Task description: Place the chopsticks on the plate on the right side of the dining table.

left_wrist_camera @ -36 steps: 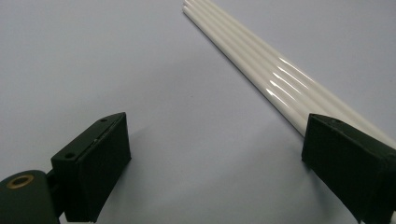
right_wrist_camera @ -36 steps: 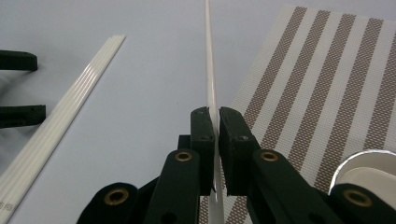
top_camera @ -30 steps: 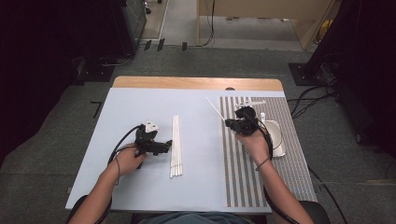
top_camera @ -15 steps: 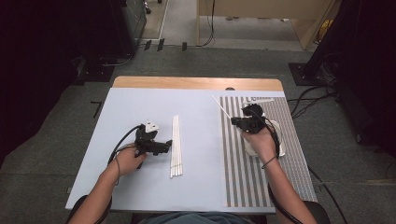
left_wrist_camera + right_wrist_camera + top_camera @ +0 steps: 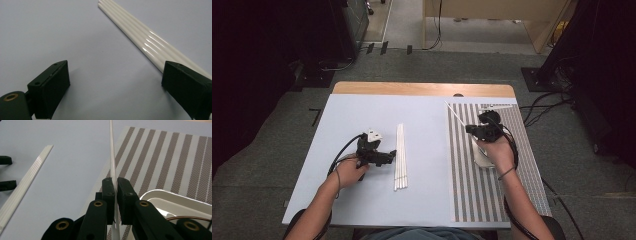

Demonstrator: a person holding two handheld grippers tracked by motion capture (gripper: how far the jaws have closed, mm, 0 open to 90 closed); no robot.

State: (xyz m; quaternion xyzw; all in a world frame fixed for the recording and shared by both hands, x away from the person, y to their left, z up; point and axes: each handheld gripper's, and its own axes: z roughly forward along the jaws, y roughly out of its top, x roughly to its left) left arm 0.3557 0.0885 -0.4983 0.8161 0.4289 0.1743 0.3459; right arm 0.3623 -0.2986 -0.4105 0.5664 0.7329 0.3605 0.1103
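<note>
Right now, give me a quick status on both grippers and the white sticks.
Right gripper shut on one white stick, above the striped mat. Left gripper open beside the stick bundle. White tray close under the right hand.

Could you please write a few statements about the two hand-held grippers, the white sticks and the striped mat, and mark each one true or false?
1. The right hand-held gripper is shut on a single thin white plastic stick. True.
2. The left hand-held gripper is clamped on the bundle of white plastic sticks. False: its jaws stand wide apart, with one jaw over the edge of the bundle.
3. The bundle of white plastic sticks lies on the brown-and-white striped mat. False: it lies on the pale blue table cover, left of the mat.
4. A shallow white tray sits on the striped mat near the right hand-held gripper. True.
</note>
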